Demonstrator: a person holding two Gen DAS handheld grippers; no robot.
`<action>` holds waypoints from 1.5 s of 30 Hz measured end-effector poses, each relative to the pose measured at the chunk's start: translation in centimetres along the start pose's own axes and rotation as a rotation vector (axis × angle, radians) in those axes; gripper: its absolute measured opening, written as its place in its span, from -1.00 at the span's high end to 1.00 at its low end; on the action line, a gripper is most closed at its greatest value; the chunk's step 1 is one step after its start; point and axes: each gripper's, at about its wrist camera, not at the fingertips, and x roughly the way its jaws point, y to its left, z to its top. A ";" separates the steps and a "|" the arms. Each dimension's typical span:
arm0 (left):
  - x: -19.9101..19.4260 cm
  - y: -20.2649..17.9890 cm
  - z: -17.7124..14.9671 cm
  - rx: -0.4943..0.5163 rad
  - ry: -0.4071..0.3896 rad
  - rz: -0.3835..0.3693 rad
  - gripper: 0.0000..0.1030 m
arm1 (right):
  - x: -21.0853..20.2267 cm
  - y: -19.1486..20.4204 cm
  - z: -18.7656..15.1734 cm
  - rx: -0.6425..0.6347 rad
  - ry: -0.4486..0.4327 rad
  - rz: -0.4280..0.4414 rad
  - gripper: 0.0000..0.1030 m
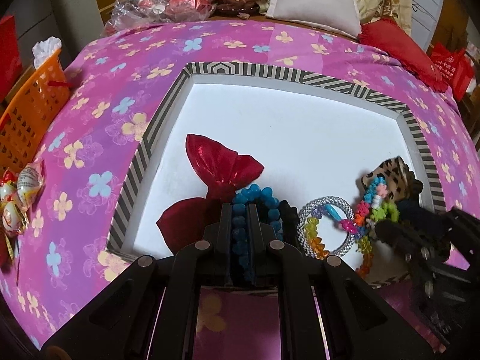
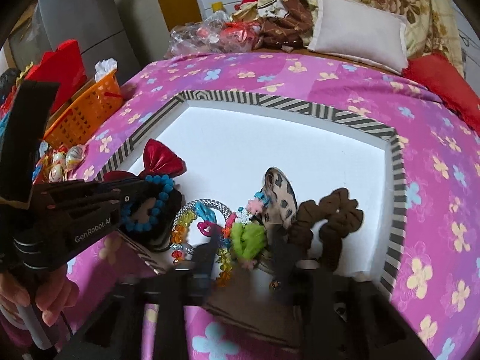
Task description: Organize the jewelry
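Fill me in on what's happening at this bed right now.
A person is sorting jewelry in a striped box on the bed. The left gripper is shut on a blue bead bracelet. The right gripper is open, blurred, over a tangle of colorful bead strands. A red bow and brown scrunchie lie untouched.

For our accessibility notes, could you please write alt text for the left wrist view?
The left hand-held gripper is shut on a blue bead bracelet inside a white tray with a striped rim, set on a pink floral bedspread. A red satin bow lies just beyond it, with a silver bangle and colourful bead strands to the right.
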 end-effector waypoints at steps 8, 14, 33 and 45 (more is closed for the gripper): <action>-2.0 1.0 -0.7 -0.039 -0.026 -0.021 0.03 | -3.8 0.5 -1.8 0.014 -0.053 -0.025 0.05; -5.4 0.9 -2.4 -0.032 -0.097 0.008 -0.07 | -7.3 2.5 -3.4 0.015 -0.143 -0.109 -0.44; -14.8 1.0 -8.9 -0.062 -0.281 0.079 -0.14 | -12.2 5.2 -6.5 0.107 -0.217 -0.201 -0.68; -16.4 0.7 -10.1 -0.069 -0.310 0.101 -0.14 | -13.3 5.6 -6.9 0.109 -0.225 -0.210 -0.74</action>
